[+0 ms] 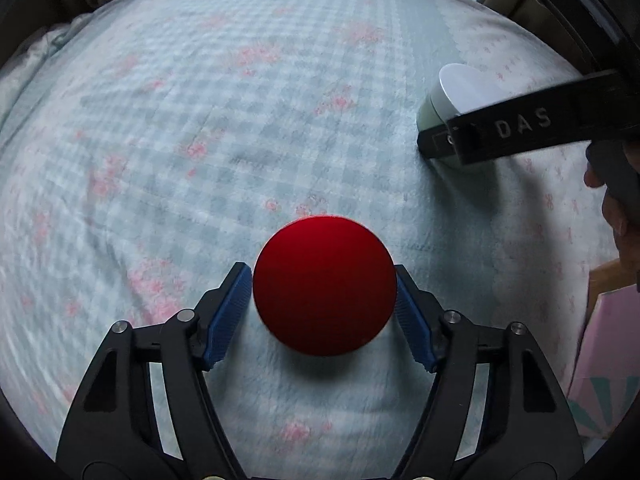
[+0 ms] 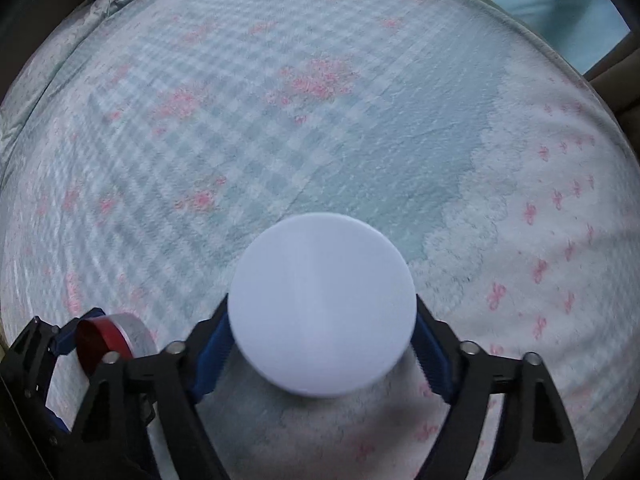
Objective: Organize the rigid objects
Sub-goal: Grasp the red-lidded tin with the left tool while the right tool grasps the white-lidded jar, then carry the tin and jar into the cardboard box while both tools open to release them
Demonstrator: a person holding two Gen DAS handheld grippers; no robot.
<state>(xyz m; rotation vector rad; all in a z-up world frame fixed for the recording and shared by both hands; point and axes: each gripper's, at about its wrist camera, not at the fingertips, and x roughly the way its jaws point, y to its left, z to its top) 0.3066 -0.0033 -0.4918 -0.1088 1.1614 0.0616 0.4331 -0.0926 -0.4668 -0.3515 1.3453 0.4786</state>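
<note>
Left gripper clamps red-lidded jar — right gripper white-lidded jar.

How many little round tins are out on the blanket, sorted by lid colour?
Red-lidded tin: 1, between the left gripper's pads.
White-lidded tin: 1, between the right gripper's pads.
Total: 2
</note>
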